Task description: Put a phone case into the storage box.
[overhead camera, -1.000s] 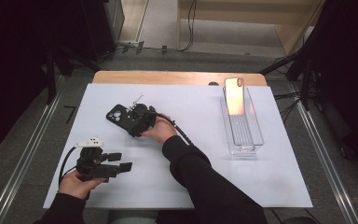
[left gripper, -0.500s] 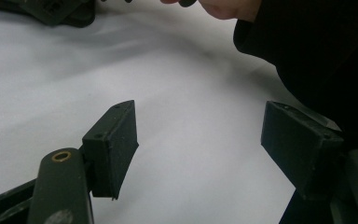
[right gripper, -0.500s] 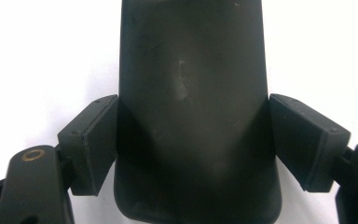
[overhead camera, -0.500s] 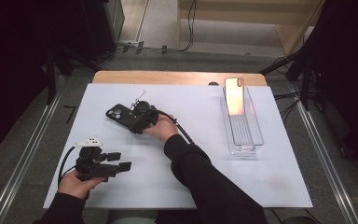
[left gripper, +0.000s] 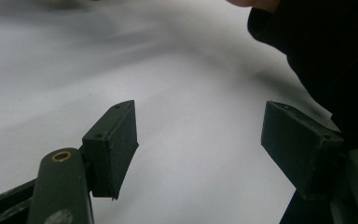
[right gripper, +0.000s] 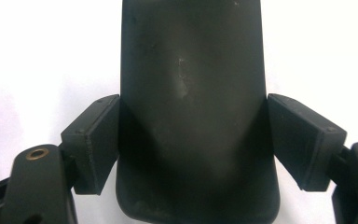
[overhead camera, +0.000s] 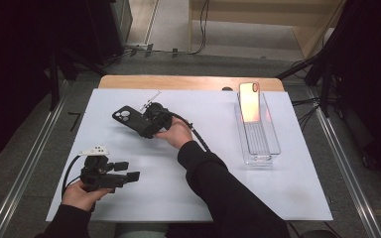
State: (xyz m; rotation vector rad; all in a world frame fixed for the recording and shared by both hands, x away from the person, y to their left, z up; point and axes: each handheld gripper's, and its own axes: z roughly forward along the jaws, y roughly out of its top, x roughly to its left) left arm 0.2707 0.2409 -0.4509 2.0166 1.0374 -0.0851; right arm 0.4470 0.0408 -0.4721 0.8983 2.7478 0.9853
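the right tongs [overhead camera: 146, 123] have just been closing on the black phone case [overhead camera: 129, 119], and the right gripper view shows both pads pressed to the case's [right gripper: 191, 116] 2 long edges. the case sits over the white sheet on the bench [overhead camera: 188, 83], toward the far left, camera cut-out pointing away from the person's hand. the left tongs [overhead camera: 124, 177] rest near the front left corner, jaws apart with nothing between them. a clear tray [overhead camera: 273, 144] at the right holds a phone [overhead camera: 249, 101] leaning upright.
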